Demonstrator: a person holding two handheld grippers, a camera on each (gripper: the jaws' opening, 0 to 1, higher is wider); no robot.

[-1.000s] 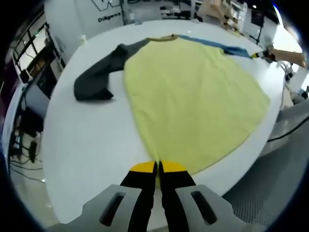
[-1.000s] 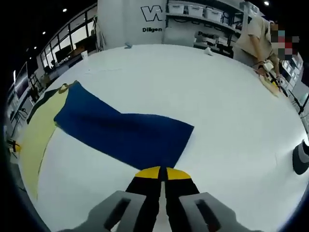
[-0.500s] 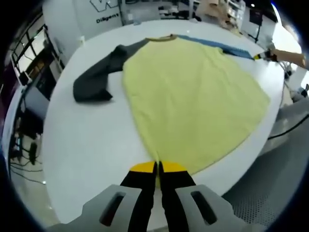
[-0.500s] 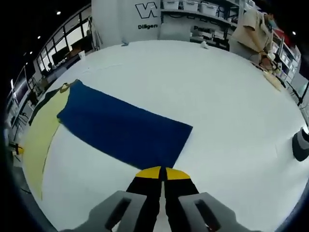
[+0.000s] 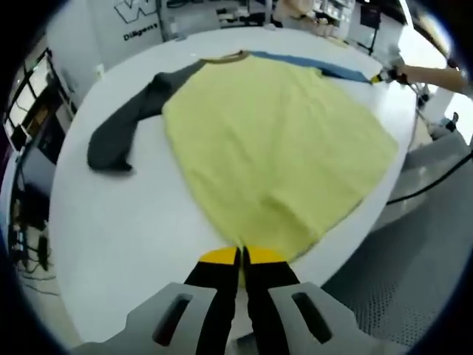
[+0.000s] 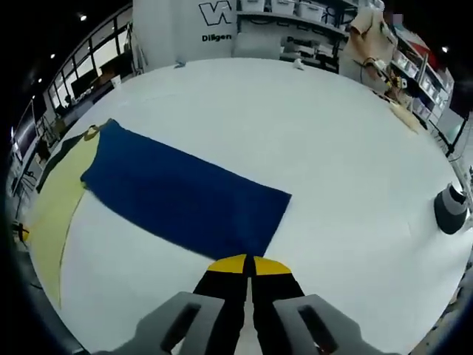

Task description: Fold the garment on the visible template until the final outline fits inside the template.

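A garment with a yellow body [image 5: 273,140], a dark grey sleeve [image 5: 122,129] and a blue sleeve [image 6: 181,196] lies spread flat on a white round table [image 6: 295,126]. My left gripper [image 5: 241,257] is shut on the yellow hem at the near table edge. My right gripper [image 6: 250,264] is shut on the cuff end of the blue sleeve, which stretches away to the brown collar [image 6: 94,133]. In the left gripper view the blue sleeve [image 5: 310,65] runs along the far side to the right gripper [image 5: 383,74], held by a hand.
A dark round object [image 6: 448,209] stands near the table's right edge. A person [image 6: 367,33] works at a bench behind the table, beside shelves with bins. A black cable [image 5: 429,188] and a perforated grey surface [image 5: 399,288] lie beyond the near table edge.
In the left gripper view the grey sleeve has stretched out longer and thinner, and the yellow body has shifted left. The blue sleeve stays taut in the right gripper. Both views have moved slightly.
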